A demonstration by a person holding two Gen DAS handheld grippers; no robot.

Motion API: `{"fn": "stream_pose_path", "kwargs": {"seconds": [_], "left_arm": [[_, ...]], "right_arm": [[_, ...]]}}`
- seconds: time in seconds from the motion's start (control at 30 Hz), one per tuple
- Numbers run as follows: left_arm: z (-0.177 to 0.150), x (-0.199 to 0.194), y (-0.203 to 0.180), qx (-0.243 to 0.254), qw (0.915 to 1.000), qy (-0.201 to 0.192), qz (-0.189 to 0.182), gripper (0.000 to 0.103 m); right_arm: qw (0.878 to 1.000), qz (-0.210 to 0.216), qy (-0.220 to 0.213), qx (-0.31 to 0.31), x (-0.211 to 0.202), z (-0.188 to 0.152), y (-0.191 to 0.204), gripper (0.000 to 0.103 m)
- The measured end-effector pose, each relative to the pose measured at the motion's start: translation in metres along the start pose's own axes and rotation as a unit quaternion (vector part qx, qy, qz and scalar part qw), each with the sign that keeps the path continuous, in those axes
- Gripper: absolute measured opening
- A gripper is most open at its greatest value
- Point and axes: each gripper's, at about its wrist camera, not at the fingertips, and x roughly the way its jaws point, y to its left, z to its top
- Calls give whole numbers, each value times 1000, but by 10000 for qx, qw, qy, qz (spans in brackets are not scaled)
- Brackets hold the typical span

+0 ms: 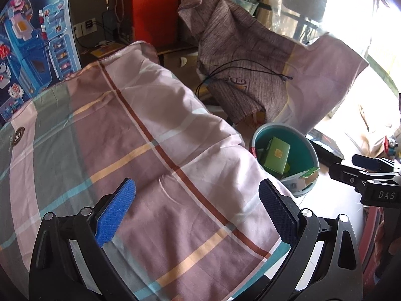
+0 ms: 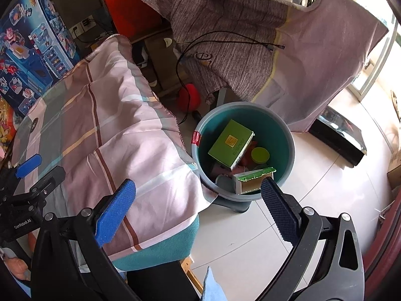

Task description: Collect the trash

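Observation:
A teal round bin (image 2: 280, 125) stands on the floor beside the cloth-covered table; it also shows in the left wrist view (image 1: 307, 148). Inside lie a green box (image 2: 230, 144), a yellow-green lid (image 2: 260, 155) and a torn green-edged carton (image 2: 254, 179). My right gripper (image 2: 198, 213) is open and empty, above the table's corner and the bin's near rim. My left gripper (image 1: 198, 213) is open and empty over the plaid cloth (image 1: 140, 155). The right gripper shows at the right edge of the left wrist view (image 1: 371, 173).
A grey-and-pink cloth (image 2: 263, 37) drapes over furniture behind the bin, with a black cable (image 2: 225, 35) across it. A blue toy box (image 2: 32, 42) stands at the left. A red object (image 2: 189, 97) lies on the floor. A dark low stand (image 2: 335, 135) sits right of the bin on white tiles.

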Motion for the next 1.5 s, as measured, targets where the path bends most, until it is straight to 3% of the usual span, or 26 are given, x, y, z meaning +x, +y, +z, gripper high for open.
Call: {"fn": "stream_pose_path", "kwargs": {"seconds": [0.93,1.5], "left_arm": [[-1,12,-12,7,10000,63,-72,99],[-5,18,-14,94,9996,121,220,99]], "right_arm": [[9998,97,47,171,18,2,-9,96],[9997,101,113,188,29,-3,-13,96]]}}
